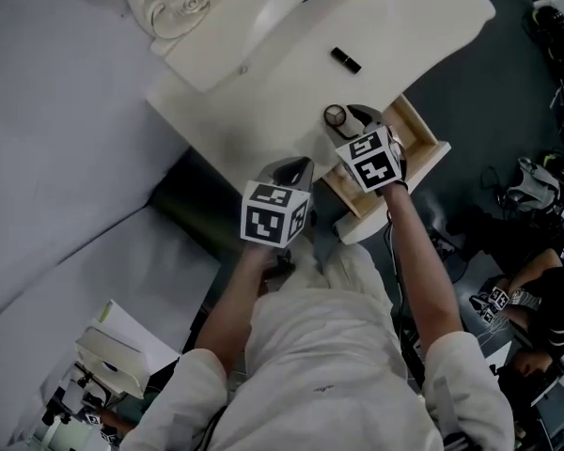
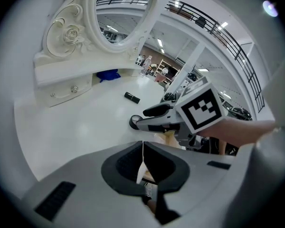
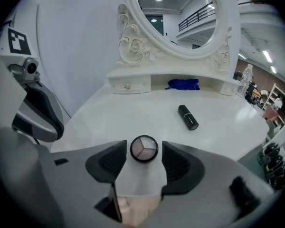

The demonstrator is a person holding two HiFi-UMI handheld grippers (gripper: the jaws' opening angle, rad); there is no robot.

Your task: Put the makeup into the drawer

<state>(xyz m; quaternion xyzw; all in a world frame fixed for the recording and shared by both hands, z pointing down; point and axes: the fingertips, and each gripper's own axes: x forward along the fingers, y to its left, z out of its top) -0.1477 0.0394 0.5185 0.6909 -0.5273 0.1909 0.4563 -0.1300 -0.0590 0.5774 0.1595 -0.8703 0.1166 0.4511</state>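
R tool (image 3: 143, 156) angled down, jaws apart round compact (image 3: 144, 149); L tool (image 2: 142, 145) closed.

White short-sleeved shirt (image 1: 329, 346); left tool (image 2: 142, 147), right tool (image 3: 143, 149) grey, black ribbed pads (image 3: 176, 164), black-white marker cubes (image 1: 274, 216).

A small round black compact (image 3: 144, 149), its face showing three wedges of pale pink and beige powder, lies flat near the front edge of the white surface (image 3: 123, 115). Just below that edge, the pale wooden drawer (image 1: 421, 128) stands pulled out. A short glossy black lipstick tube (image 3: 188, 117) lies on its side farther back, well apart from the compact.
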